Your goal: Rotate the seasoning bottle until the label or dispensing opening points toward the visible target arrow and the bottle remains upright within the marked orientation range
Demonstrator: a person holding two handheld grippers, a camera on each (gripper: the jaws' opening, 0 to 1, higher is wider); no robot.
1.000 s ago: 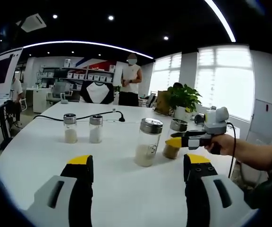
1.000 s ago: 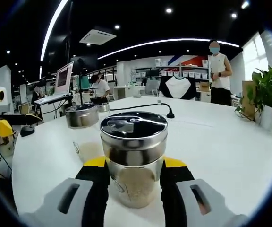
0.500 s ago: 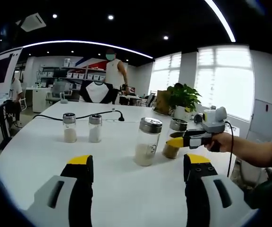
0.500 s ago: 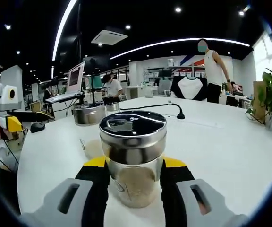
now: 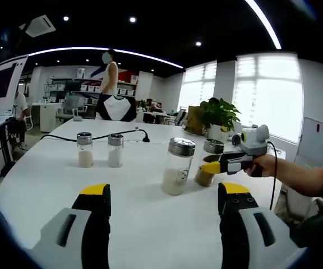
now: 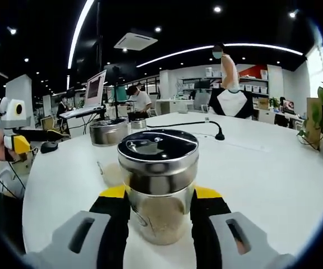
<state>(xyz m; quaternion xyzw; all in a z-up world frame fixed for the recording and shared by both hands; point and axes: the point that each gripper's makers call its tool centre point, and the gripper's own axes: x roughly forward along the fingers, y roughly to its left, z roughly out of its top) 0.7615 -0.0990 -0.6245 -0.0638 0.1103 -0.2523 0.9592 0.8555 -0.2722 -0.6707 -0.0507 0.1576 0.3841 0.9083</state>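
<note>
In the right gripper view, the seasoning bottle (image 6: 158, 154), a glass jar of brownish grains under a steel lid, stands upright on the white table (image 6: 262, 168). My right gripper (image 6: 160, 195) is shut on its body, a yellow-tipped jaw on either side. From the left gripper view the same bottle (image 5: 212, 147) stands right of centre with the right gripper (image 5: 210, 167) on it, held by a hand. My left gripper (image 5: 165, 190) hovers open over the table's near side with nothing between its jaws. It appears as the left gripper (image 6: 13, 143) at the far left.
A taller bottle of white powder (image 5: 178, 166) stands just left of the held one. Two small shakers (image 5: 84, 150) (image 5: 115, 150) stand further left. A black cable with a plug (image 5: 143, 139) lies behind them, and a potted plant (image 5: 217, 115) is at the back right. A person walks in the background.
The right gripper has turned slightly left with the bottle still in its jaws, so the background has slid right. The person at the back has walked left. My left gripper has held still.
</note>
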